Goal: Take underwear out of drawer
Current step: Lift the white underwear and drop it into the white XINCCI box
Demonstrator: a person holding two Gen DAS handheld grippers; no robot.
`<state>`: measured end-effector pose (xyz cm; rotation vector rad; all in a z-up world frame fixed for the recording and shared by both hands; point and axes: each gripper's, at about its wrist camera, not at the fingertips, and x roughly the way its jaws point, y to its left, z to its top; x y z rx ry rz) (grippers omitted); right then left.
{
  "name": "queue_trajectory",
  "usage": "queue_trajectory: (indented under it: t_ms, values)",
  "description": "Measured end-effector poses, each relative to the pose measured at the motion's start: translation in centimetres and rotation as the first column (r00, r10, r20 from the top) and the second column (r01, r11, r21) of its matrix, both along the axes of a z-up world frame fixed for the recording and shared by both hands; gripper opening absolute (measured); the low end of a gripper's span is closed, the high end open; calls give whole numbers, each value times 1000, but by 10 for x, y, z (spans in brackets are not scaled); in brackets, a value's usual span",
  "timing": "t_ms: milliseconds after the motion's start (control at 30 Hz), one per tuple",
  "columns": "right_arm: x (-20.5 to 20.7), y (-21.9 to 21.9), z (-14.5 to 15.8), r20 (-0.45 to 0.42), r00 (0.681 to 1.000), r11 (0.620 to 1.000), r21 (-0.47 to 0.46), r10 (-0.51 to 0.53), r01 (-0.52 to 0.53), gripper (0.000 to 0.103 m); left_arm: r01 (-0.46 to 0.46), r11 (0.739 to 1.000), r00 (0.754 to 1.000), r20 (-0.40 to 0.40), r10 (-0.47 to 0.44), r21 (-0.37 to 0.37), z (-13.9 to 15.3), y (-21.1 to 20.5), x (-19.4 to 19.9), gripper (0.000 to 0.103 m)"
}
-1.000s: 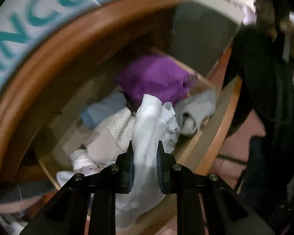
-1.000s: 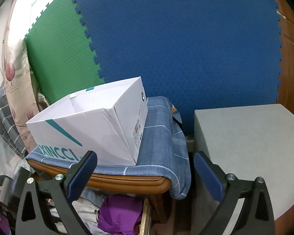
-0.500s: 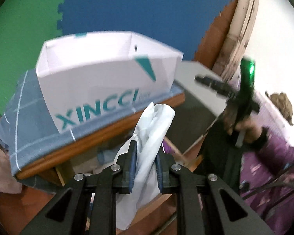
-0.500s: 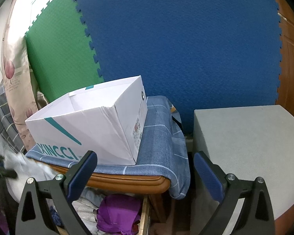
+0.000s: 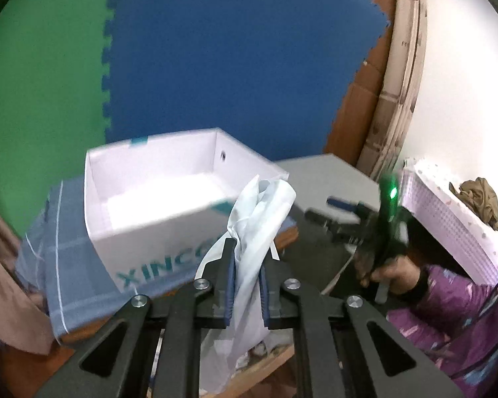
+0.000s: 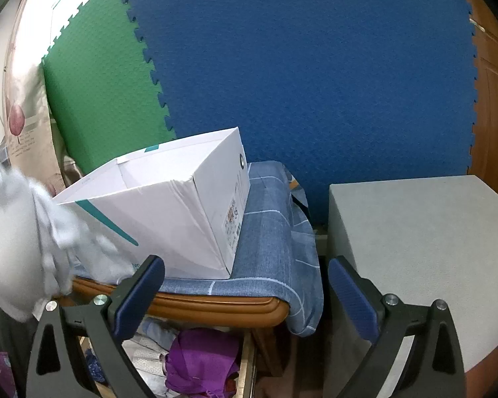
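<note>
A piece of white underwear (image 5: 259, 219) hangs pinched between the blue pads of my left gripper (image 5: 247, 260), whose jaws are closing tight on it. It is lifted in front of an open white box (image 5: 156, 199) with teal lettering. In the right wrist view the same white underwear (image 6: 16, 232) shows blurred at the far left, beside the white box (image 6: 169, 205). My right gripper (image 6: 245, 265) stands open and holds nothing, above the open drawer (image 6: 247, 364), where a purple garment (image 6: 202, 361) and pale clothes lie.
The box rests on a blue checked cloth (image 6: 275, 248) over a wooden tabletop. A grey cabinet top (image 6: 415, 232) stands to the right. Blue and green foam mats cover the wall behind. A hand in a purple sleeve (image 5: 391, 268) holds the other gripper.
My left gripper has risen out of the drawer with the white underwear, up to the level of the white box. The right gripper has stayed still and open.
</note>
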<state>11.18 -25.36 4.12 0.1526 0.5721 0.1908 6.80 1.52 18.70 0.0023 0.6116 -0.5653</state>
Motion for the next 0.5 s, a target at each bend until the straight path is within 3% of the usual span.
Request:
queue_trajectory:
  t_ms: [133,267,400,500]
  values:
    - [0,0,-1,-1,1000,1000,7,4,-4,101,-28,999,998,47,29,-26,36,1,12,11]
    - [0,-1,-1,-1,1000,1000,15,6,-6,101,-95,990,992,76,103,-105,80,16,51,11]
    - [-1,-4,0,1,1000,1000,29,1,-1,101,-160,979,983,70,169,-124,98,28,102,11]
    - [-2,-6,0,4,1000,999,40,-1,1,101,-211,971,976,36,216,-109,90,33,144,11]
